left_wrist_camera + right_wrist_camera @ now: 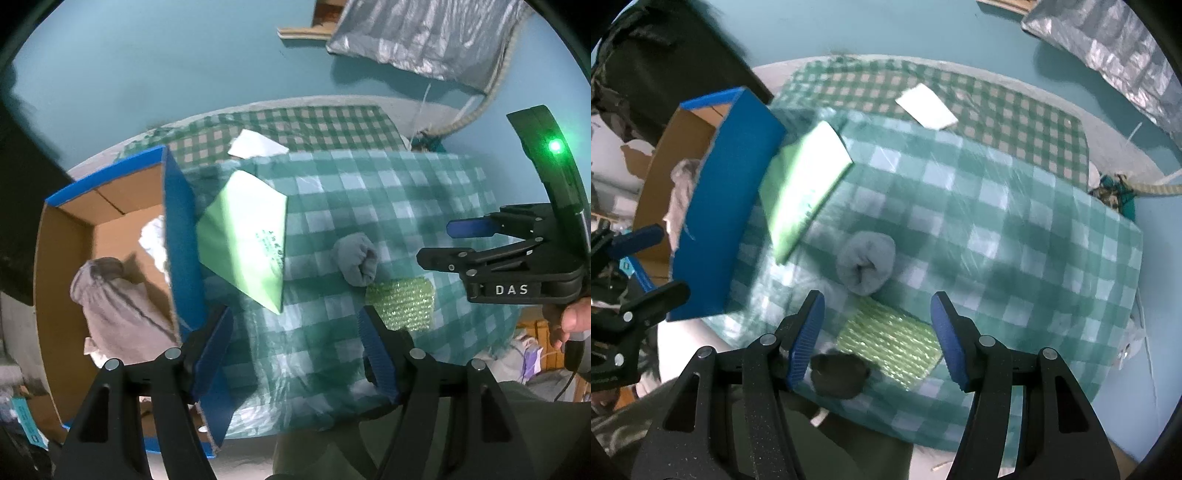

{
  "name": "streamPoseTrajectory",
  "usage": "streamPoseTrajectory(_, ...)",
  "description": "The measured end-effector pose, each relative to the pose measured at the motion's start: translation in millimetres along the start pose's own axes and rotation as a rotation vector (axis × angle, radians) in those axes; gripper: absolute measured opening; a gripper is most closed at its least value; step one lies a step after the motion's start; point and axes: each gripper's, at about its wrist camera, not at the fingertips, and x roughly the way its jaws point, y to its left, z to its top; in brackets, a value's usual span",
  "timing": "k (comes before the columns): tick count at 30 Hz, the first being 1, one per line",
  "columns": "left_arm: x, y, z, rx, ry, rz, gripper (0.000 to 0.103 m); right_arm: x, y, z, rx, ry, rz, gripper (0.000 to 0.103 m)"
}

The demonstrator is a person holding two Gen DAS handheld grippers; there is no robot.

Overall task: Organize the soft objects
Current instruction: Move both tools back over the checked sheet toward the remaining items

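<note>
Checkered tablecloth [1015,236] held a rolled grey sock [866,264], green bubble wrap [890,349] and dark sock [840,374] at six o'clock, a grey garment [114,306] already boxed [177,236] at nine, while left gripper [295,350] and right gripper [877,338] hovered open, empty.

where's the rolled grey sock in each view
Left wrist view: the rolled grey sock lies right of centre on the green checked cloth.
Right wrist view: the sock sits near the centre.
Shared landmark: the green bubble-wrap square, just below the sock in both.
</note>
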Motion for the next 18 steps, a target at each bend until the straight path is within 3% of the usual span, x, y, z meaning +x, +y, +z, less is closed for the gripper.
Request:
streamPoseTrajectory(8, 34.9, -14.0, -8.7, 0.007, 0.071, -0.016, 0.071, 51.4, -11.3, -24.0, 0.000, 0.087, -0.043, 0.061)
streamPoseTrajectory(18, 61.6, -17.2, -16.5, -0.022, 0.118, -0.034, 0.071, 83.7, -8.1, -39.7, -0.019, 0.117, -0.035, 0.061)
